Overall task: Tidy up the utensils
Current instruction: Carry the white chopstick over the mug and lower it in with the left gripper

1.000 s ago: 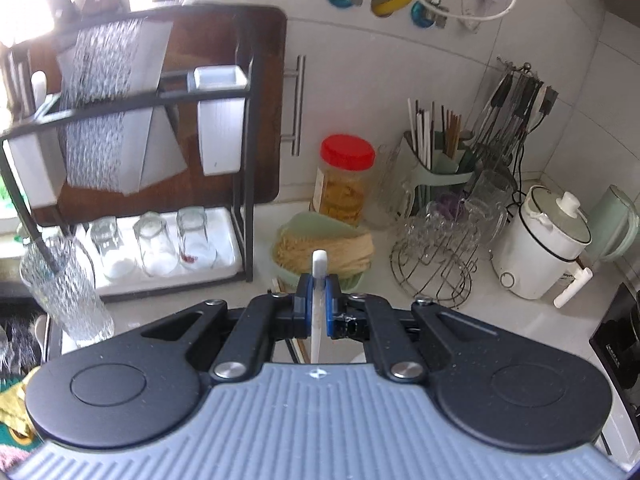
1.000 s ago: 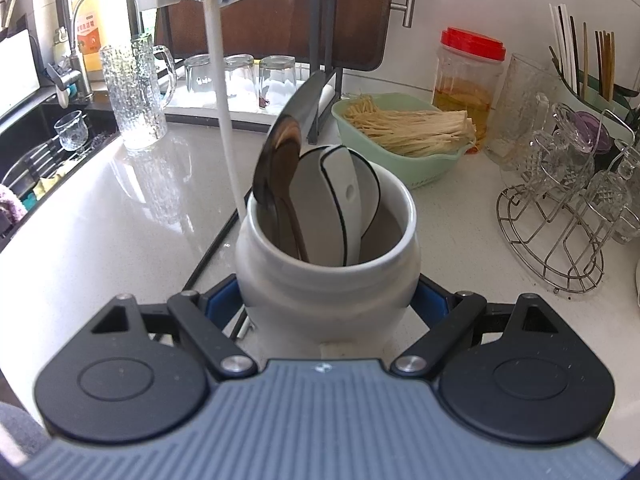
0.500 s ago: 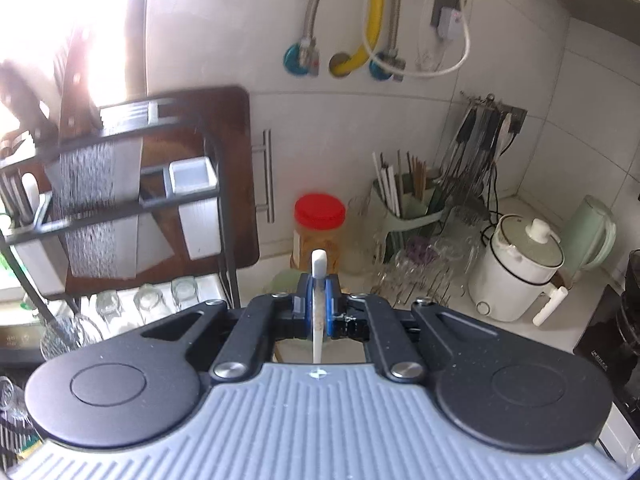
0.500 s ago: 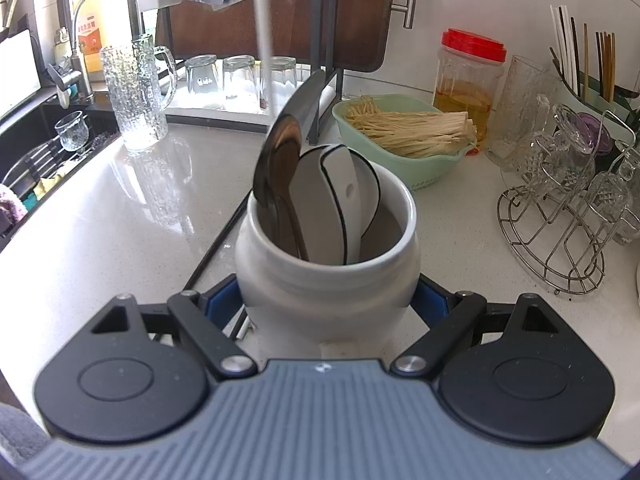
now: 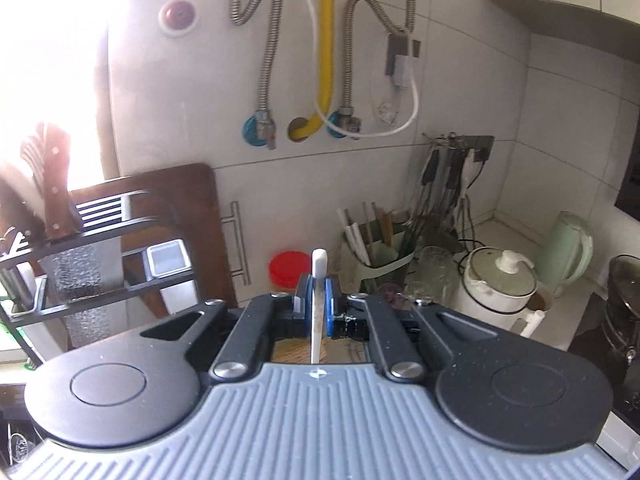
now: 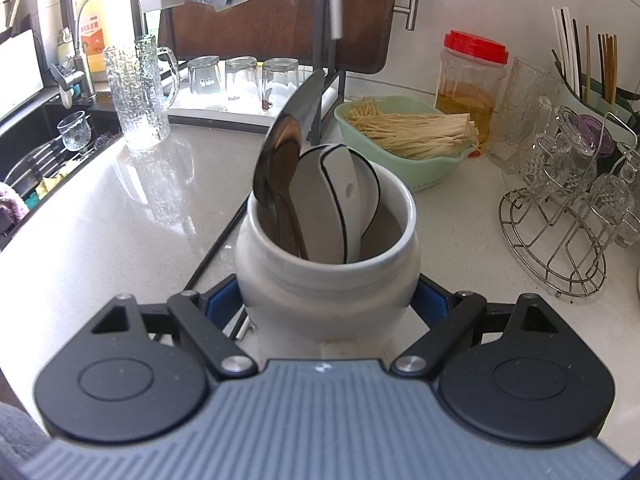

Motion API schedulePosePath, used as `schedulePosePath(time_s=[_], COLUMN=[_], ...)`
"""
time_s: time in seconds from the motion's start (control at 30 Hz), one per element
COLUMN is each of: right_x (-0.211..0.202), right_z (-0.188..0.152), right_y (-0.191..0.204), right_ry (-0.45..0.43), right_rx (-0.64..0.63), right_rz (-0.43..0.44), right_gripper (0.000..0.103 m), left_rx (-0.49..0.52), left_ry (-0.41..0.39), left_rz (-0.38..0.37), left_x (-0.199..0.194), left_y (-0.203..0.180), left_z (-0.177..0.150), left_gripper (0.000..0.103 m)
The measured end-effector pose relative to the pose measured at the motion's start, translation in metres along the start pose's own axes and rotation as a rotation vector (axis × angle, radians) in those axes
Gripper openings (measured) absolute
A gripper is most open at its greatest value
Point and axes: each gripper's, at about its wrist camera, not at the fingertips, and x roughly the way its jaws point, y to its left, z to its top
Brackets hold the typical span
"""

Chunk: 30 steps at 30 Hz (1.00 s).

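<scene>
Left gripper: fingers clenched on a slim white stick-like utensil handle, pinched between the two blue pads; its rounded tip stands up just past the pads, and the shaft runs down and back between the fingers, out of sight under the gripper body.
Right gripper: fingers held apart and pressed against opposite sides of a squat white ceramic utensil crock, which sits between them on the pale speckled bench.
Crock contents: a dark shiny metal ladle leaning at the left inside wall, and white ceramic spoons with thin black edging nested beside it.
Behind crock: a pale green plastic basket of dry noodles, near but apart.
Bench beside crock: thin dark chopsticks lying just left of its base.
</scene>
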Motion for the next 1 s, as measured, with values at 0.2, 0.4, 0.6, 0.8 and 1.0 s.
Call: schedulePosePath(time_s=[0.2, 0.4, 0.6, 0.8, 1.0], right_x=[0.000, 0.000, 0.000, -0.001, 0.000], right_z=[0.000, -0.001, -0.001, -0.001, 0.000], right_y=[0.001, 0.000, 0.000, 0.000, 0.000], right_ry=[0.001, -0.002, -0.008, -0.009, -0.009], right_rx=[-0.003, -0.005, -0.004, -0.005, -0.004], right_rz=[0.000, 0.001, 0.002, 0.002, 0.002], right_gripper=[0.091, 0.091, 0.091, 0.091, 0.091], left_rx=[-0.018, -0.031, -0.036, -0.025, -0.005], left_ry=[0.040, 0.102, 0.144, 0.195, 0.325], left_rz=[-0.054, -0.069, -0.081, -0.083, -0.116], left_x=[0.011, 0.028, 0.039, 0.055, 0.081], left_y=[-0.010, -0.014, -0.015, -0.018, -0.020], left_z=[-0.008, -0.028, -0.043, -0.057, -0.067], left_gripper=[0.007, 0.007, 0.007, 0.007, 0.007])
